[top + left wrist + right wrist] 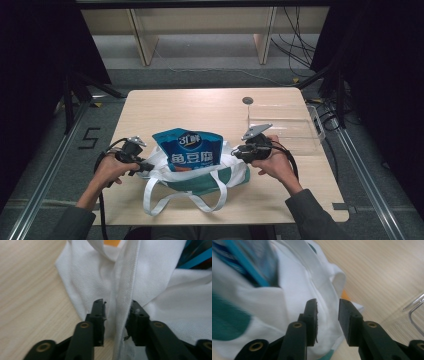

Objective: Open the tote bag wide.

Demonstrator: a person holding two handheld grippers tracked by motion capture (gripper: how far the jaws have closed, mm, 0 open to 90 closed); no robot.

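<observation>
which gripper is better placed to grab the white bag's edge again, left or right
Left, probably. The left gripper has the bag's seamed edge running between its open jaws. The right gripper is also open, with cloth only behind its jaws.

This looks like a lab set up for recording: a light wooden tabletop point(200, 107) stands on a grey floor between metal rails point(47, 172), hemmed in by black curtains point(385, 60). Loose cables point(295, 50) trail behind it, a number five point(89, 138) is taped to the floor, and bare wooden furniture legs point(145, 47) stand beyond.
</observation>
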